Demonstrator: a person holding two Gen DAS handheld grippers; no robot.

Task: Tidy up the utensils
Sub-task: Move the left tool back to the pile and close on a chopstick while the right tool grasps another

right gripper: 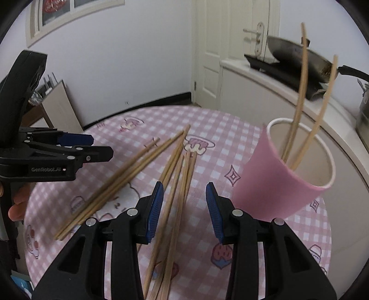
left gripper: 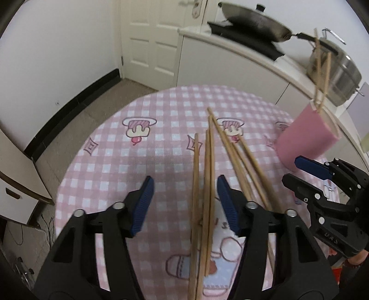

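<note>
Chopsticks, thin wooden [right gripper: 175,175], lie loose on pink checked tablecloth [right gripper: 207,129]; we hover left gripper [left gripper: 184,203] and right gripper [right gripper: 184,207], jaws part-open, empty. Pink paper cup [right gripper: 276,184] at two o'clock holds two. Next we need to close on one.

A round worktop is covered by a pink checked tablecloth [left gripper: 129,166] printed with cartoon cakes and stars. Beyond it, at twelve o'clock in the left wrist view, a white panelled door [left gripper: 156,39] with a metal handle [right gripper: 259,37] is seen shut. At one to two o'clock a white counter [left gripper: 242,67] is set along the wall; on it a dark stove [left gripper: 242,39] is placed, with a lidded wok [left gripper: 251,20] on top and a steel pot [left gripper: 339,71] beside it. A black skirting strip [left gripper: 76,101] is run along the white wall at ten o'clock. Cables [left gripper: 46,233] are left on the tiled floor at eight o'clock.
</note>
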